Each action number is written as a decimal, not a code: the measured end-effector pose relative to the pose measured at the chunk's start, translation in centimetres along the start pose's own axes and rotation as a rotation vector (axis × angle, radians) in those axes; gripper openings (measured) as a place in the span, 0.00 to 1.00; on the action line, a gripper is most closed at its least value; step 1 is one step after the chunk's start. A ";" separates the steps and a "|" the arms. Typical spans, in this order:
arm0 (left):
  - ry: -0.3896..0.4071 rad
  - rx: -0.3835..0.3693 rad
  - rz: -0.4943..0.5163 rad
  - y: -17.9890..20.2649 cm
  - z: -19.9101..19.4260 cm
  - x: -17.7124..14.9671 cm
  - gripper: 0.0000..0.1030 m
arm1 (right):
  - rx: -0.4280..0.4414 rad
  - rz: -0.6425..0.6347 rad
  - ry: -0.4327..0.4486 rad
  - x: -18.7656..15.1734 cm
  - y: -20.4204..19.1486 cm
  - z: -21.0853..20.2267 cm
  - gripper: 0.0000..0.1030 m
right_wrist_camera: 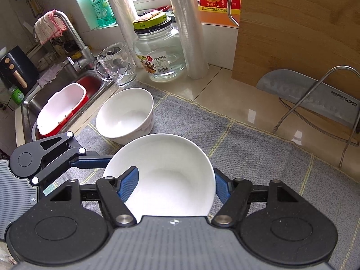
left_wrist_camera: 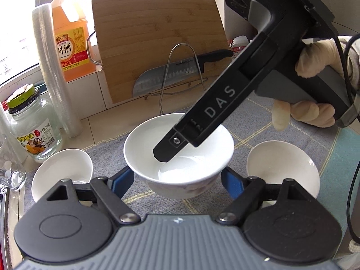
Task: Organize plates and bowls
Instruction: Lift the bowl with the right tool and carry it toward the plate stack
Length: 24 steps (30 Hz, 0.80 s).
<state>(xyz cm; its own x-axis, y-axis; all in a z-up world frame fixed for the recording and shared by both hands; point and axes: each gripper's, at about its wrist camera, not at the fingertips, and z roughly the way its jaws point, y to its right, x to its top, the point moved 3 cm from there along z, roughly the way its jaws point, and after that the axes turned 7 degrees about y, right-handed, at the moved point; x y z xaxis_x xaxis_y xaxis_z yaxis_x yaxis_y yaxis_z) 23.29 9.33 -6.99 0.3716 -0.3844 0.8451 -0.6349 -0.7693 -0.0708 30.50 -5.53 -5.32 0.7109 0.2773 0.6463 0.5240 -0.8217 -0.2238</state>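
Observation:
A white bowl [left_wrist_camera: 146, 148] sits between both grippers above the grey checked cloth [left_wrist_camera: 258, 121]. My left gripper [left_wrist_camera: 177, 177] has its blue pads against the bowl's outer wall on either side, shut on it. My right gripper [right_wrist_camera: 175, 184] comes in from the upper right in the left wrist view. One finger [left_wrist_camera: 166, 153] is inside the bowl [right_wrist_camera: 175, 171] and the other is outside its rim, clamping the wall. Two more white bowls rest on the cloth, one at the left [left_wrist_camera: 65, 168] and one at the right [left_wrist_camera: 281, 166].
A bamboo cutting board [left_wrist_camera: 157, 33], a cleaver [left_wrist_camera: 171, 74] and a wire rack [left_wrist_camera: 180, 51] stand at the back. A glass jar [left_wrist_camera: 33, 128], a plastic-wrap roll [left_wrist_camera: 51, 67] and an orange bottle [left_wrist_camera: 72, 36] line the left. A glass mug [right_wrist_camera: 117, 65] and a sink [right_wrist_camera: 45, 96] with a red-and-white basin [right_wrist_camera: 60, 110] lie beyond.

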 end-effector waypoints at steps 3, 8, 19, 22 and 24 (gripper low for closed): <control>0.006 -0.011 0.012 0.8 -0.7 0.1 0.82 | -0.007 0.002 0.008 -0.5 -0.2 -1.0 0.73; 0.022 -0.030 0.031 1.9 -1.8 0.4 0.82 | -0.026 0.001 0.028 -1.3 -0.9 -2.9 0.73; 0.053 -0.072 0.073 5.0 -3.5 0.9 0.82 | -0.069 0.016 0.058 -3.3 -1.3 -6.6 0.73; 0.055 -0.085 0.080 5.8 -3.7 0.9 0.82 | -0.080 0.023 0.063 -3.9 -1.1 -7.5 0.73; 0.058 -0.092 0.085 6.4 -3.7 0.9 0.82 | -0.088 0.024 0.066 -4.3 -1.1 -8.0 0.73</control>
<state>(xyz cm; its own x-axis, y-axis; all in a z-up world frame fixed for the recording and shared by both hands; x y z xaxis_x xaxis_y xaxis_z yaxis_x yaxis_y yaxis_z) 17.07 5.90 -4.73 0.2761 -0.4137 0.8675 -0.7230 -0.6841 -0.0961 23.09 -9.86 -2.03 0.6889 0.2260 0.6888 0.4619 -0.8691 -0.1768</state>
